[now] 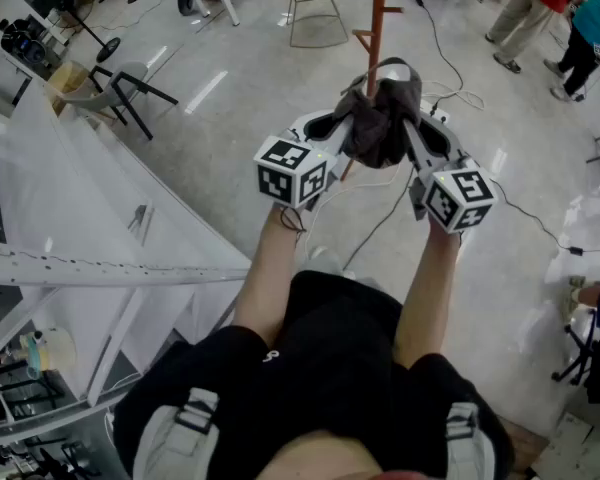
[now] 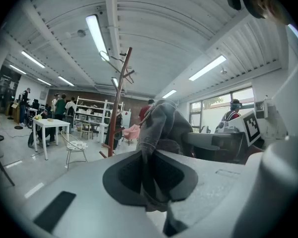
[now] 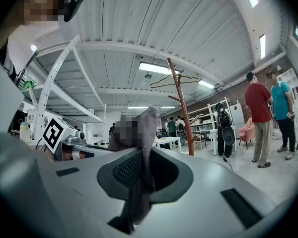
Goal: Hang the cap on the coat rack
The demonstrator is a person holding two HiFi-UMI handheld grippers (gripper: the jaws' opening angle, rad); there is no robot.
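A dark grey cap (image 1: 382, 120) hangs bunched between my two grippers, held up in front of the red-brown coat rack (image 1: 377, 18). My left gripper (image 1: 352, 128) is shut on the cap's left side; the cloth (image 2: 161, 133) rises out of its jaws. My right gripper (image 1: 408, 128) is shut on the cap's right side, with a fold of cloth (image 3: 144, 152) pinched between its pads. The rack's pole and hooks (image 2: 120, 83) stand beyond the cap in the left gripper view, and the same rack (image 3: 181, 108) shows to the right of the cloth in the right gripper view.
A white shelving frame (image 1: 90, 258) lies to my left. A wire chair (image 1: 315, 3) stands left of the rack, a black-legged chair (image 1: 120, 88) further left. Cables (image 1: 460, 98) cross the floor. People (image 1: 545, 8) stand at the far right; two people (image 3: 270, 113) show in the right gripper view.
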